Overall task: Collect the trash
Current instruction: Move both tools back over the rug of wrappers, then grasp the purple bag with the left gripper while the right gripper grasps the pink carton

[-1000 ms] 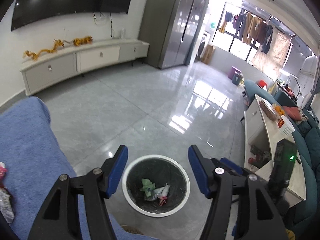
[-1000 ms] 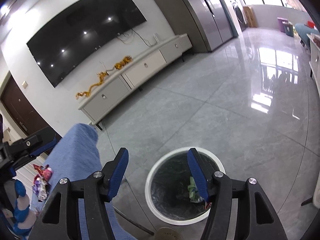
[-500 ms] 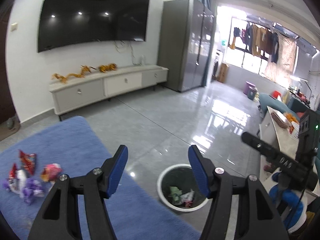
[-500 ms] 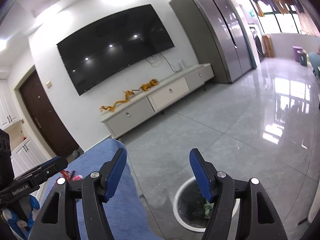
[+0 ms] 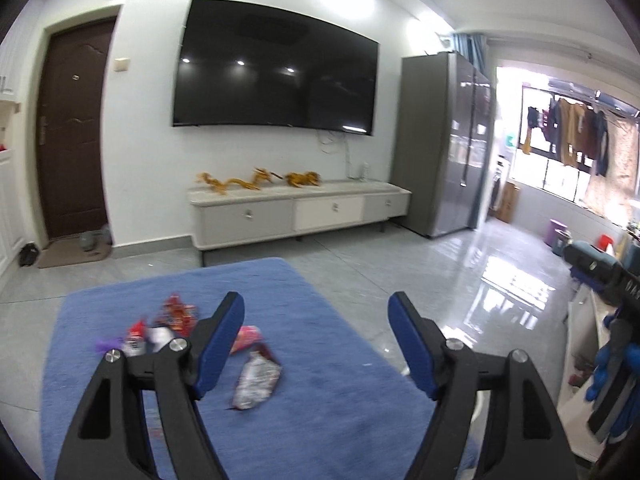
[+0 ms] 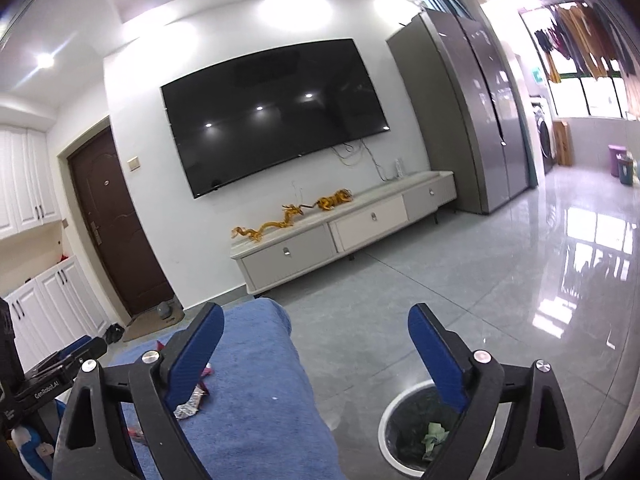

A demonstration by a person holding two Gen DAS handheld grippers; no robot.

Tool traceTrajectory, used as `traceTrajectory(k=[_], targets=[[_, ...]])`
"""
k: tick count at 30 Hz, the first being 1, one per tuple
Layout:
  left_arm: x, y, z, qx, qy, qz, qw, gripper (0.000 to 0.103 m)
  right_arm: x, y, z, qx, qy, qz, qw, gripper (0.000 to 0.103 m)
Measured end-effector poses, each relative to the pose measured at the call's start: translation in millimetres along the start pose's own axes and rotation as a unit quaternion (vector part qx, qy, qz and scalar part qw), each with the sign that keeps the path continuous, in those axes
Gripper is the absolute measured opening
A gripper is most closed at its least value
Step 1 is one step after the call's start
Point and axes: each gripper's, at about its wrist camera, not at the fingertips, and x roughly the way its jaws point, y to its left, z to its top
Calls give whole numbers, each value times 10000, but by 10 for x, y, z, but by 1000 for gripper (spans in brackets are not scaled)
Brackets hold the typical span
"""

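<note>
- The blue cloth-covered surface [image 5: 320,400] fills the space under and ahead of the left gripper [image 5: 316,344], which is held above it and tilted slightly down, jaws spread wide with nothing between them.
- A second ago that gripper looked straight down into the trash bin; it has since swung up and leftward, so the cloth and wrappers now lie before it and the bin is out of its view.
- The right gripper [image 6: 316,350] is level and pointing across the room, jaws wide apart and empty; it too has risen from a downward look.
- The trash bin [image 6: 390,412] sits on the floor below the right gripper's right finger, with crumpled green paper [image 6: 434,434] inside.
- A silver wrapper [image 5: 256,384] lies on the cloth just right of the left gripper's left finger.
- A pink wrapper [image 5: 248,336] and a cluster of red and purple wrappers [image 5: 160,328] lie beyond and to its left.
</note>
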Motion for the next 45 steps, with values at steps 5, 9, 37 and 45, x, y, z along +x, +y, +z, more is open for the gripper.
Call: traceTrajectory(k=[5,9,37,45], targets=[[-292,474,-147,-195,-227,344,9990,73,-53,314,3,-217,-151,267,9993,103],[-504,948,-259,-386,-443,763,9954,73,-61,595,9,-388,-204,421,9981,103],[960,3048,-845,-1626,1315,1448,9671,73,2130,1807,-838,-1121,2015,1519,9611,103],[1667,3232,-967,-2044,1767,1553,9502,73,2761,1875,-1121,-1189,2490,1654,9468,103]])
